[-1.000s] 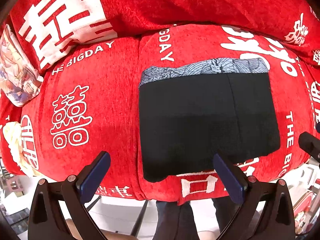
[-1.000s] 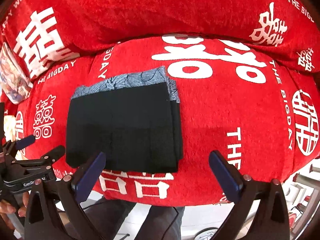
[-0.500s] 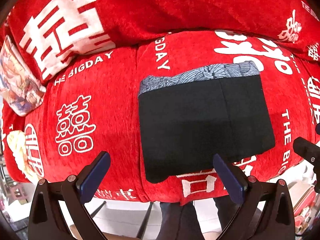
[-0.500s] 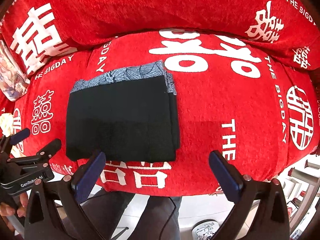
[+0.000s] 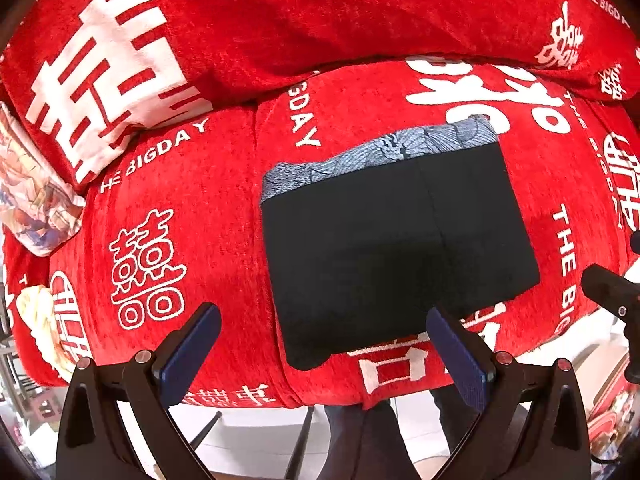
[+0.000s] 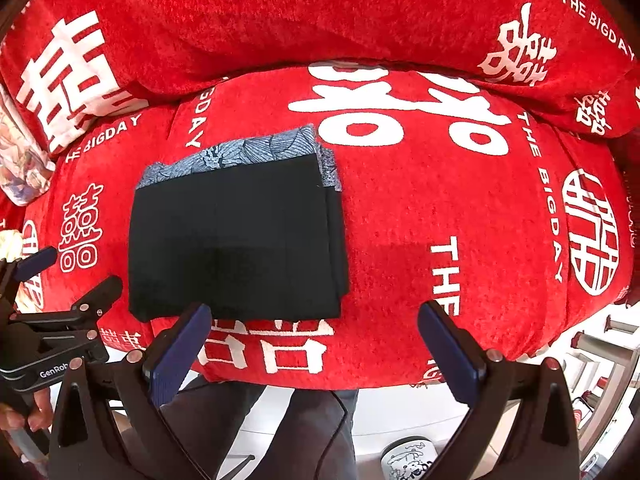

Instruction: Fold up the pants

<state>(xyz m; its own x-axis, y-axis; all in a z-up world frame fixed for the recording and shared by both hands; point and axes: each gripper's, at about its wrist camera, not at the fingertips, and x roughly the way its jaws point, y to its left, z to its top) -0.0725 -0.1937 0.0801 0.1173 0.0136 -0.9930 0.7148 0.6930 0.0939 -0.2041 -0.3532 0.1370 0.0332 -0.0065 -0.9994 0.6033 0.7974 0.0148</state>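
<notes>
**Caller:** Left wrist view first, nearest in: the left gripper [image 5: 320, 340] hangs with its fingers spread wide and nothing between them, just off the front edge of the red couch cover [image 5: 192, 216].

**Analyst:** And the pants [image 5: 396, 240] lie right past it, ahead and a touch to the right. The right finger sits over the near edge of that black bundle, the left finger over bare red cover.

**Caller:** Over to the right wrist view: right gripper [image 6: 312, 344] equally splayed, carrying nothing. From there the pants [image 6: 236, 236] sit ahead and off to the left.

**Analyst:** So the bundle lies between the two tools, long axis running left to right across the seat, patterned waistband [image 6: 236, 152] on the far edge, towards the back cushion [image 6: 320, 16].

**Caller:** Which one is closer?

**Analyst:** By my reading the left, since its finger overlaps the hem. The stack already looks squared, so any further fold would likely bring a short end across.
</notes>
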